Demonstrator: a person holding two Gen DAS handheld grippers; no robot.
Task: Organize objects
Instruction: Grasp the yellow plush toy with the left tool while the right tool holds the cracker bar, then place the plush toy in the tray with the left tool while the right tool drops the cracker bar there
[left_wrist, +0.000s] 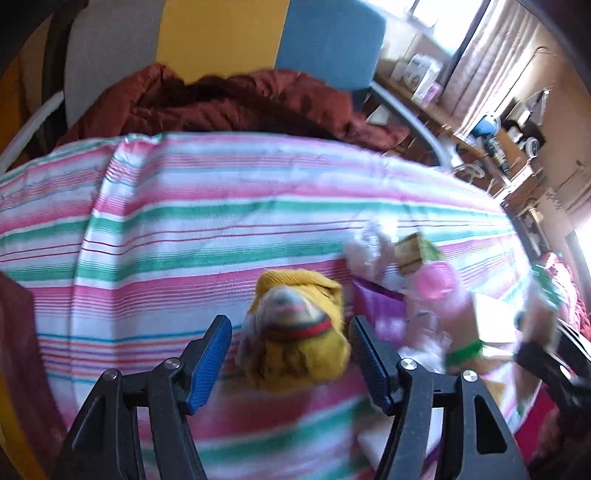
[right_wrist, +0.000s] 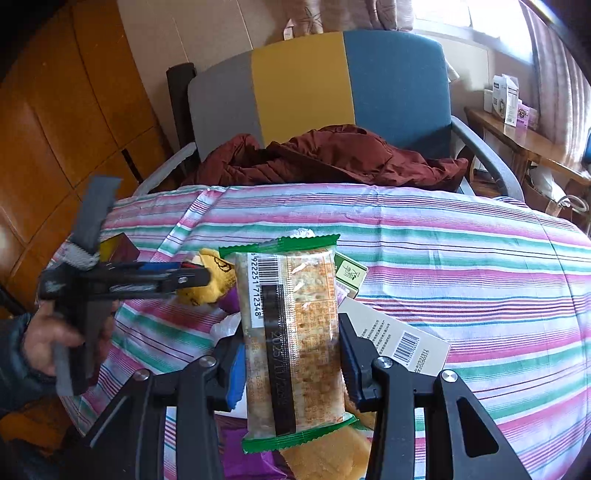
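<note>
A yellow plush toy (left_wrist: 295, 332) with a red-and-green band lies on the striped sheet (left_wrist: 184, 221). My left gripper (left_wrist: 290, 325) straddles it; the blue pads (left_wrist: 212, 354) stand just off its sides, open. The picture is blurred. In the right wrist view the left gripper (right_wrist: 199, 275) shows from the side, with a hand behind it and its tip at the plush toy (right_wrist: 210, 286). My right gripper (right_wrist: 291, 354) is shut on a clear cracker packet (right_wrist: 291, 314) with green ends and holds it upright above the pile.
Under the packet lie a beige barcoded box (right_wrist: 399, 332), a green box (right_wrist: 351, 273), a purple bag (right_wrist: 251, 458) and a dark red box (right_wrist: 122, 251). Pink and white soft things (left_wrist: 436, 284) sit right of the toy. A maroon jacket (right_wrist: 332, 155) and a chair (right_wrist: 303, 85) stand behind.
</note>
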